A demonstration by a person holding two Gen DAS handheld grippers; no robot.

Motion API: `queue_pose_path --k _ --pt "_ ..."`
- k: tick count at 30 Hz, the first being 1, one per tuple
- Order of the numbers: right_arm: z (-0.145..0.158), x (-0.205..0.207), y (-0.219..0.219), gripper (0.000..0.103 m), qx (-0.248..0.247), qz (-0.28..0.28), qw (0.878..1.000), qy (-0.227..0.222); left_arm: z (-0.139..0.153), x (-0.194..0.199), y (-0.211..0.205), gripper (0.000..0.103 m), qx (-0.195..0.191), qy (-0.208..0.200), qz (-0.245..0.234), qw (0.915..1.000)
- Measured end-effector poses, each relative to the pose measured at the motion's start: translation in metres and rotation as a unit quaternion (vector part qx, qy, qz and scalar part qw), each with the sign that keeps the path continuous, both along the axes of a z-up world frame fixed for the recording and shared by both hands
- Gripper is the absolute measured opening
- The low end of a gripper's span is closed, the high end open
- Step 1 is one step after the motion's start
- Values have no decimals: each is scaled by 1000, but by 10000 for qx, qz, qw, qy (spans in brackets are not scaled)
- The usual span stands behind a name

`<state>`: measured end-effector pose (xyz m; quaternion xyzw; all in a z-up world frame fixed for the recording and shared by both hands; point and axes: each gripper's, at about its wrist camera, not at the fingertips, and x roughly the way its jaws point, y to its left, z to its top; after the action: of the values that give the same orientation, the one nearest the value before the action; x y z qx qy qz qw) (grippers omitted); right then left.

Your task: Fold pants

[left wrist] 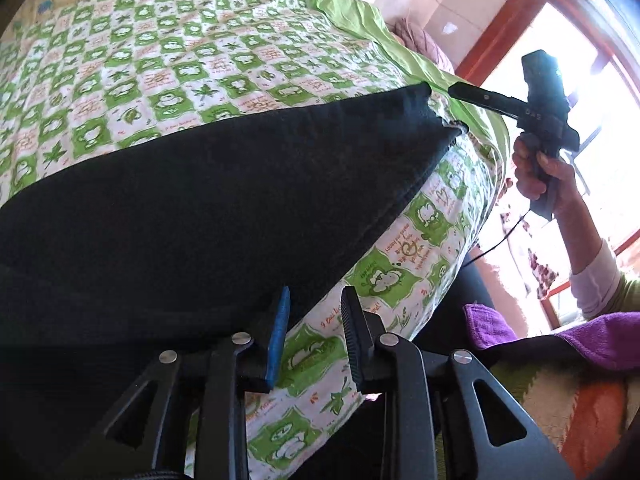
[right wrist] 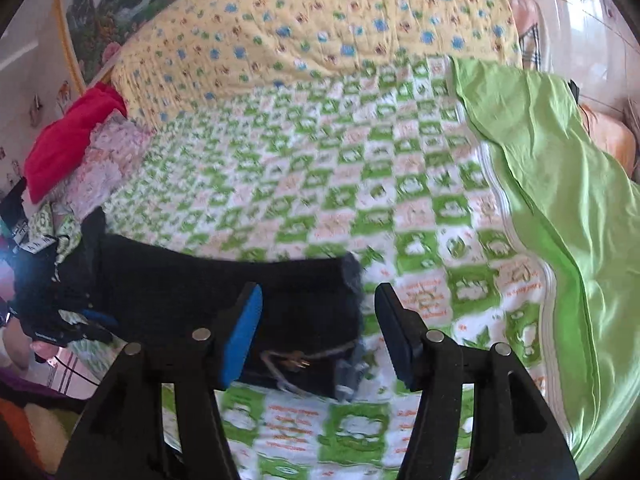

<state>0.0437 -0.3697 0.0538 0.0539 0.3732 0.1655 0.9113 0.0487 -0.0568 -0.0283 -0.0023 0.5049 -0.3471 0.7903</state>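
Note:
The black pants (left wrist: 208, 200) lie flat across the green-and-white checked quilt (left wrist: 160, 48). My left gripper (left wrist: 314, 304) is open, its blue-padded finger over the pants' near edge, holding nothing. In the left wrist view my right gripper (left wrist: 460, 92) hovers just past the pants' far end, apart from the cloth. In the right wrist view my right gripper (right wrist: 316, 300) is open above the pants' waistband end (right wrist: 304, 312), where a drawstring (right wrist: 296, 360) shows. The left gripper (right wrist: 64, 328) shows at the far left by the other end.
A light green sheet (right wrist: 560, 200) hangs over the bed's right side. A yellow patterned quilt (right wrist: 320, 20) covers the far part. A red cushion (right wrist: 68, 140) lies at the left. A purple cloth (left wrist: 600, 340) is beside the bed.

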Motion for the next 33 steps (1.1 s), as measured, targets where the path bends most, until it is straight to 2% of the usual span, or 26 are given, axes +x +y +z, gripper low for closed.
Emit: queue_pose_path --k 7,9,13,20,25,31,33 --pt "10 3 63 60 407 637 9970 -142 24 -2 38 28 -218 -243 604 9976" --pt "7 8 87 60 535 918 9943 -93 32 -1 58 35 -247 -355 875 9952" --pt "-2 13 128 60 690 1320 9888 2 41 1 92 35 -250 -475 1341 9895" --pt "-8 20 193 60 810 1921 9779 154 53 1 162 35 -203 -666 2186 9733" --pt "-10 27 228 60 903 2213 9706 267 58 4 208 35 -204 -616 2637 9624" --pt "-18 39 261 60 1115 2467 9610 557 67 15 252 41 2 -754 3041 9497" --pt "-20 41 273 60 1132 2549 9583 627 68 19 268 47 59 -770 3175 9451"
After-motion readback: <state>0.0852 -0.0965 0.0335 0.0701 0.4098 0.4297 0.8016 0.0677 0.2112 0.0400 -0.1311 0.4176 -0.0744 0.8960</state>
